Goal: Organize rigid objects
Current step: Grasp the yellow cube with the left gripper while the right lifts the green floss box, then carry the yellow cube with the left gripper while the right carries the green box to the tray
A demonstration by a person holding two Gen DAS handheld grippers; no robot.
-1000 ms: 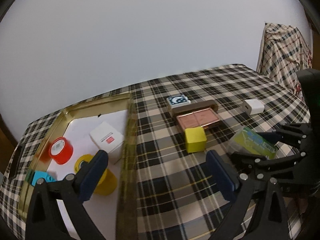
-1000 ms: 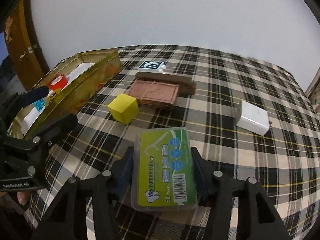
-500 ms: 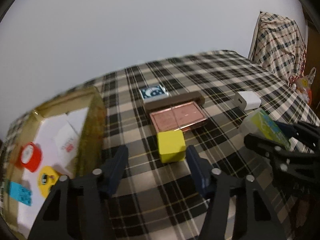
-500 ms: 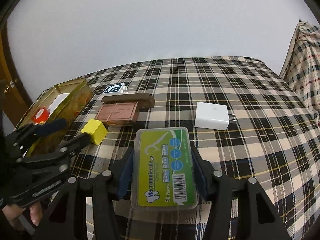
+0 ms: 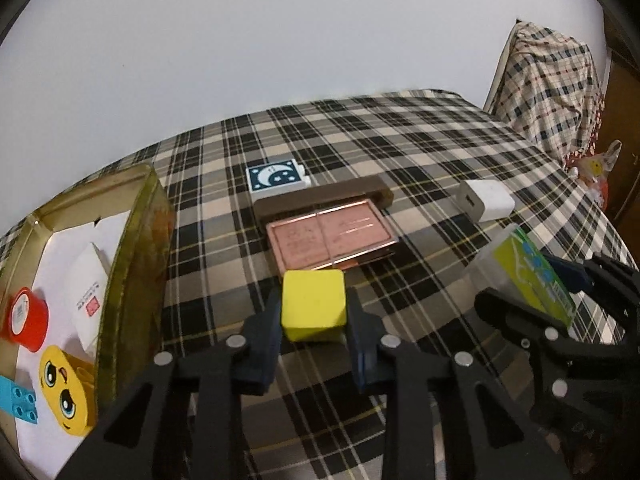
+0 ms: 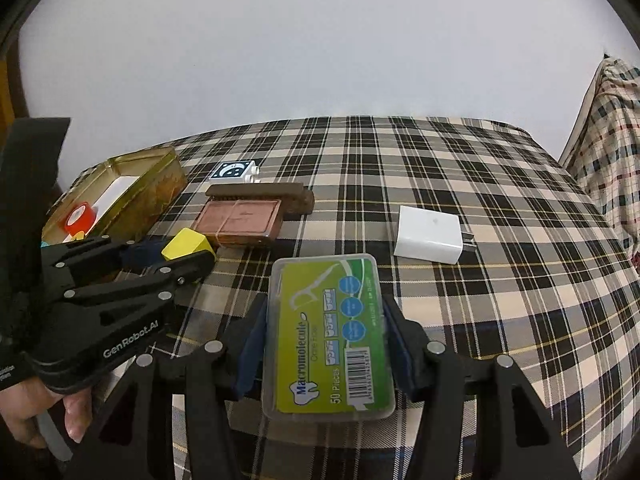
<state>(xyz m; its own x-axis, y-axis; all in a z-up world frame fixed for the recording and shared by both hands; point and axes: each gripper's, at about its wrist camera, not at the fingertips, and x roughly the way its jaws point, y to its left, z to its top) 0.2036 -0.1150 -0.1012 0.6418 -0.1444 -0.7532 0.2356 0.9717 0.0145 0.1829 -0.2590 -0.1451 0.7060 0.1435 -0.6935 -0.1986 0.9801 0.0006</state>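
Observation:
My left gripper (image 5: 313, 320) is shut on a yellow cube (image 5: 313, 309), which sits at the near edge of a copper-coloured case (image 5: 332, 236); the cube also shows in the right wrist view (image 6: 188, 243). My right gripper (image 6: 326, 336) is shut on a green dental-floss box (image 6: 330, 332) and holds it above the plaid table; the box also shows in the left wrist view (image 5: 528, 276). A gold tin tray (image 5: 132, 248) at the left holds a red cap (image 5: 24, 318), a white box (image 5: 90, 284), a yellow smiley piece (image 5: 66, 390) and a blue brick (image 5: 16, 398).
A brown bar (image 5: 324, 198) and a moon-print block (image 5: 276, 176) lie behind the copper case. A white charger (image 6: 428, 234) lies to the right on the plaid tablecloth (image 6: 500, 280). A plaid-covered chair (image 5: 548, 88) stands at the far right.
My left gripper swung right from over the tray to the yellow cube and closed on it. My right gripper kept hold of the floss box and turned rightward.

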